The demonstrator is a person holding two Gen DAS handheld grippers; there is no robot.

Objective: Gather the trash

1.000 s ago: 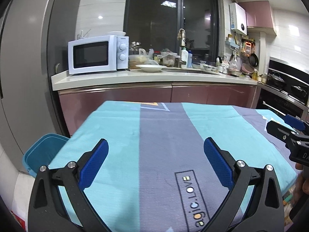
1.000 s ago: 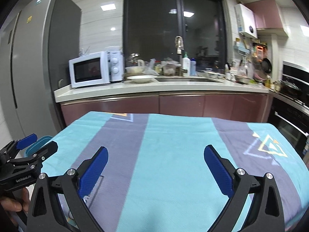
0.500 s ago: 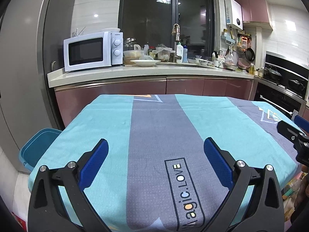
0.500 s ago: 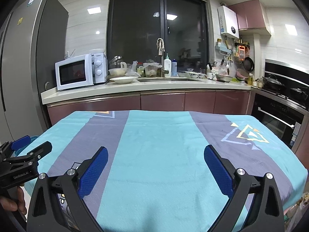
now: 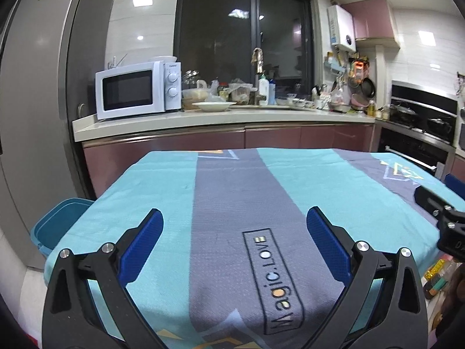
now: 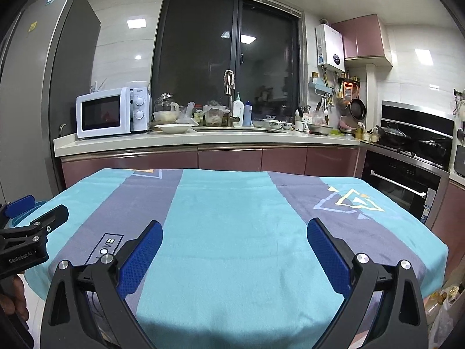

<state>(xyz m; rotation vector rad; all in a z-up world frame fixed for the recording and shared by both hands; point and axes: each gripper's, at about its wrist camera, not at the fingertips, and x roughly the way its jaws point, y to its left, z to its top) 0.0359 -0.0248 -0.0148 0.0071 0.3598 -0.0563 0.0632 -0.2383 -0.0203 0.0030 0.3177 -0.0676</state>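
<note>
My left gripper (image 5: 234, 224) is open and empty, held above the near edge of a table covered with a turquoise and grey cloth (image 5: 305, 180). My right gripper (image 6: 234, 229) is open and empty above the same cloth (image 6: 232, 203). No trash shows on the cloth in either view. A blue bin (image 5: 58, 224) stands on the floor at the table's left side; its rim peeks out in the right wrist view (image 6: 37, 203). The right gripper shows at the right edge of the left wrist view (image 5: 441, 203), the left gripper at the left edge of the right wrist view (image 6: 26, 232).
A counter (image 5: 221, 117) runs behind the table with a white microwave (image 5: 136, 93), a plate, bottles and a sink. A grey fridge (image 5: 35, 101) stands at the left. An oven and hob (image 6: 407, 163) stand at the right. Bags (image 6: 444, 296) lie on the floor at the right.
Both grippers have pulled back and risen from the table, so more of the cloth and its near edge show. Both stayed open and empty.
</note>
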